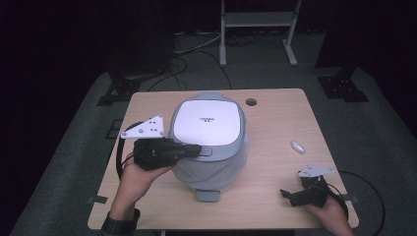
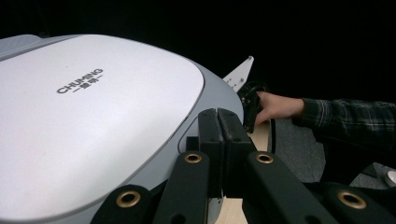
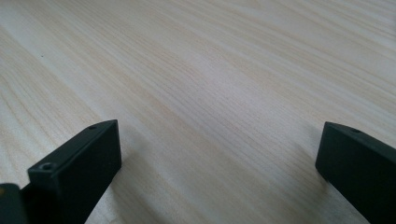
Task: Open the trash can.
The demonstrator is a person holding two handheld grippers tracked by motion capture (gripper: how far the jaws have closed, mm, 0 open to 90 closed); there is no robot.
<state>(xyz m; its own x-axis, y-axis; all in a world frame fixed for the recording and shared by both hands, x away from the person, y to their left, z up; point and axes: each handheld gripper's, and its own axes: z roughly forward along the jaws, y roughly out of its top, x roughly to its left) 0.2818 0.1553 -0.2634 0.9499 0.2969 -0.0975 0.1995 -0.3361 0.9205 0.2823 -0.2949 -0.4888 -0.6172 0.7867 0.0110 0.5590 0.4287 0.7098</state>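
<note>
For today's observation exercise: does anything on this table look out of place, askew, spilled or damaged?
Nothing stands out. The rice cooker sits upright mid-table with its lid down, the left gripper shut at its front latch. The right gripper rests open on the bare table. A small white object lies alone nearby; no spill or damage shows.

Your left gripper (image 1: 196, 150) and right gripper (image 1: 284, 193) are black, each topped by a grey three-cornered plate with small screw holes and trailing a black cable. Brass-coloured rivets show on the left one's linkage arms. Your sleeve (image 2: 355, 119) is dark plaid.
</note>
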